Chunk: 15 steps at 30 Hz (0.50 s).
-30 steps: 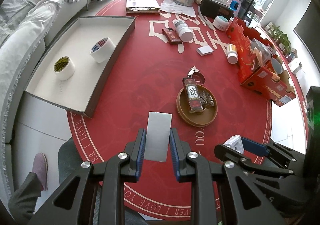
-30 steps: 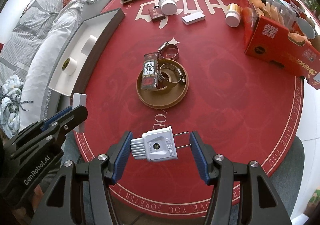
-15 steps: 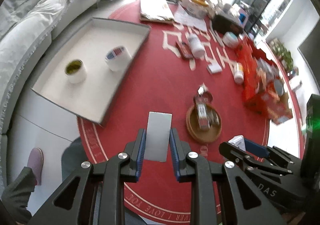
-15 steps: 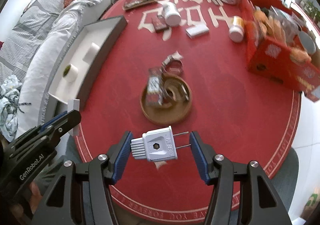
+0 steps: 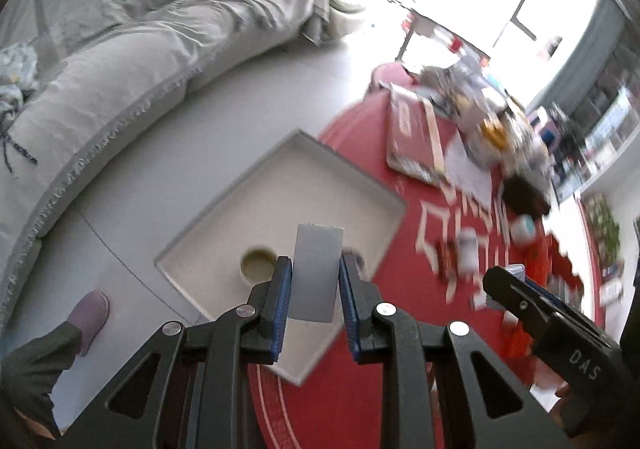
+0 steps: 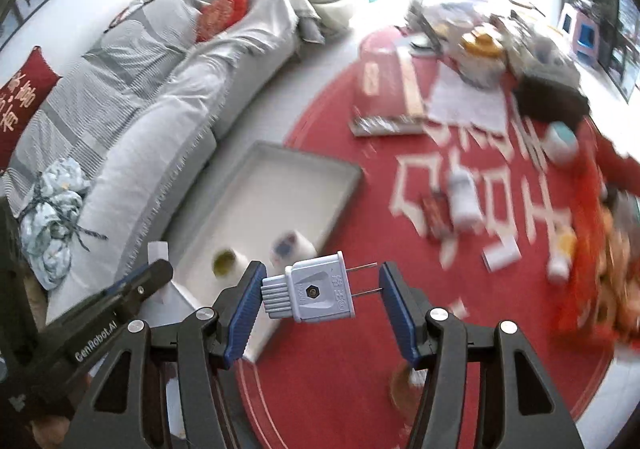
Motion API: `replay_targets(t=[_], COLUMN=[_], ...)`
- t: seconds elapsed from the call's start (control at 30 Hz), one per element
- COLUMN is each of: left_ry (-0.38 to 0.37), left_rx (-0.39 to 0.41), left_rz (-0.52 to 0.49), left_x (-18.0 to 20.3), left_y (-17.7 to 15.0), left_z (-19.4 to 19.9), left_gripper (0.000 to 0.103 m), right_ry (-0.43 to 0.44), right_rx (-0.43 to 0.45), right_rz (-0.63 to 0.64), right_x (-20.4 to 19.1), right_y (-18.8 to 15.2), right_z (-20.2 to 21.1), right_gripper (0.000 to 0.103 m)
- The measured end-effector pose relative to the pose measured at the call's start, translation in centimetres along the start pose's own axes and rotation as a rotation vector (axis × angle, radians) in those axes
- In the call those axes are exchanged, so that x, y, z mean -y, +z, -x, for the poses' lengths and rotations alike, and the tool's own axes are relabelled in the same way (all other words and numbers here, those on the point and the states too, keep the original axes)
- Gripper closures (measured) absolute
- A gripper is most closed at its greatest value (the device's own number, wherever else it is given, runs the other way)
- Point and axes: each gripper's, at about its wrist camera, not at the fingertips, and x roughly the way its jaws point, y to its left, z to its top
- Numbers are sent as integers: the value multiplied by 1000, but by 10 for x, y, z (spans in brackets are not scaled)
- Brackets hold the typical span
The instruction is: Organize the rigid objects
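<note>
In the left wrist view, the left gripper (image 5: 316, 285) is closed on a flat grey rectangular card (image 5: 316, 273), which stands upright between the blue pads. Under it lies a shallow white rectangular tray (image 5: 320, 173) at the edge of the round red table mat (image 5: 340, 401), with a white tape roll with yellowish core (image 5: 258, 265) inside. A grey sofa (image 5: 120, 81) is behind.

In the right wrist view, the right gripper (image 6: 320, 289) clamps a pale grey two-pin electric plug (image 6: 314, 291) lengthwise: its ribbed end touches the left pad and its pins reach the right pad. The plug hangs over the near corner of the tray (image 6: 288, 177), where two tape rolls (image 6: 230, 261) stand. The far table things are blurred.
</note>
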Motion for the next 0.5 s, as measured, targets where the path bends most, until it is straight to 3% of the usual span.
replay_targets(t=[0.13, 0.3, 0.5], left_ry=[15, 56, 129], left_rx=[23, 9, -47], left_rz=[46, 87, 81], left_x=[-5, -11, -21], left_y=[33, 58, 61], left_z=[-9, -41, -90], left_gripper=[77, 77, 77], right_ry=[19, -26, -45], right_rx=[10, 14, -65], right_rz=[24, 87, 126], right_x=[-17, -35, -39], right_y=[45, 87, 94], right_z=[-15, -49, -100], right_gripper=[43, 44, 43])
